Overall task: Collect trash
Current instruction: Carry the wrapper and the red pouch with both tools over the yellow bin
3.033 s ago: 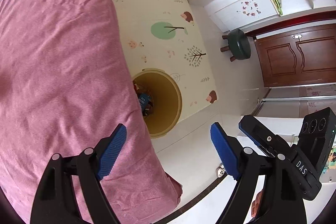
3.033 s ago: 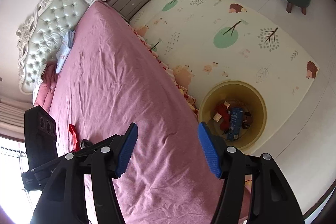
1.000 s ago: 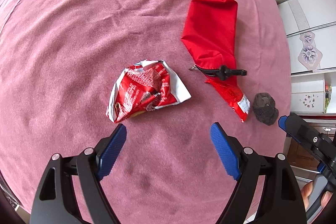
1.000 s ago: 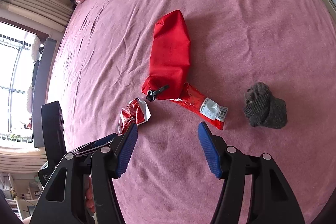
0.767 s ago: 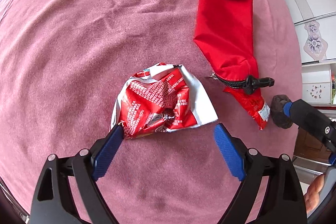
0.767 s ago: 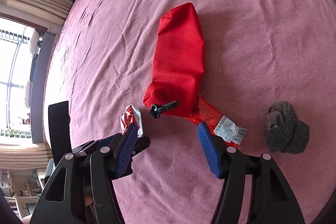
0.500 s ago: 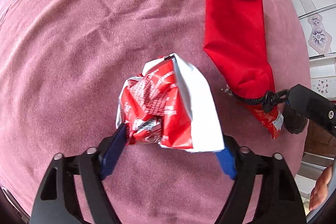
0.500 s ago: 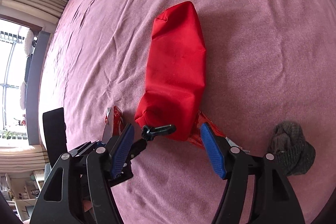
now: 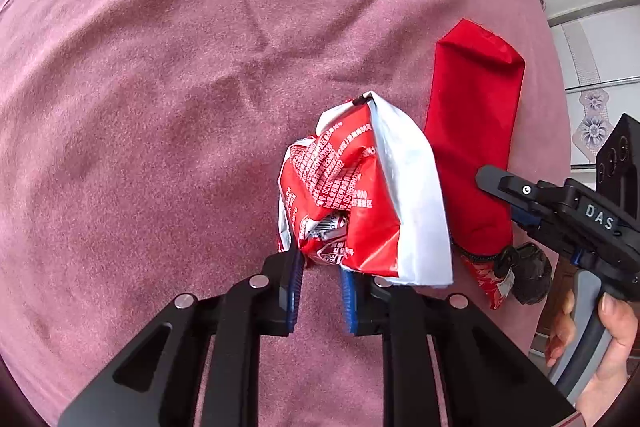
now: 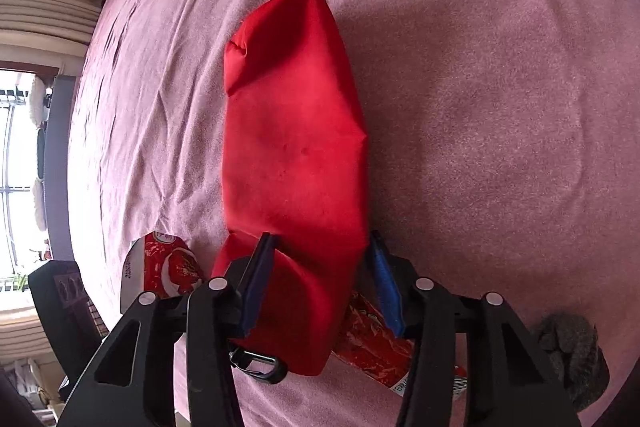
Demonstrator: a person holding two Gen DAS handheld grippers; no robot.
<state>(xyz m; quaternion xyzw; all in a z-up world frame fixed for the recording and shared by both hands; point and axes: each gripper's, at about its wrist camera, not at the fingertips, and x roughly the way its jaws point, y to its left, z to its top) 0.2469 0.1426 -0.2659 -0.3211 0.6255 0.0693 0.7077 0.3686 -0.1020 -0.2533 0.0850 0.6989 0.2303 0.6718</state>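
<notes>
A wrinkled, napped pink bedspread (image 9: pixel 160 107) fills both views. In the left wrist view, the left gripper (image 9: pixel 320 291) has its blue ribbed pads drawn nearly together, clenched on the lower edge of a crumpled snack wrapper (image 9: pixel 352 203), glossy red foil printed with white lettering and showing a broad silvery-white inner face folded along its right side; the wrapper stands up from the pinch point over the cloth. Just right of it lies a long red fabric pouch (image 9: pixel 472 155), smooth and matte, squared at its far end and narrowing to a black zipper and cord toggle at its near end. A second flat red foil wrapper (image 9: pixel 492 283) pokes out from under that near end, and a dark grey knitted bundle (image 9: pixel 532 279) sits touching it. At the far right a hand (image 9: pixel 600 343) grips the handle of the black right gripper body. In the right wrist view, the crumpled wrapper shows at the lower left, and the right gripper (image 10: pixel 320 279) straddles the pouch's near end; its jaws have just been closing, the left pad dimpling the fabric and the right pad against the pouch's edge. The flat wrapper (image 10: pixel 376 347) lies beneath, with the knitted bundle (image 10: pixel 572 355) at the lower right.
</notes>
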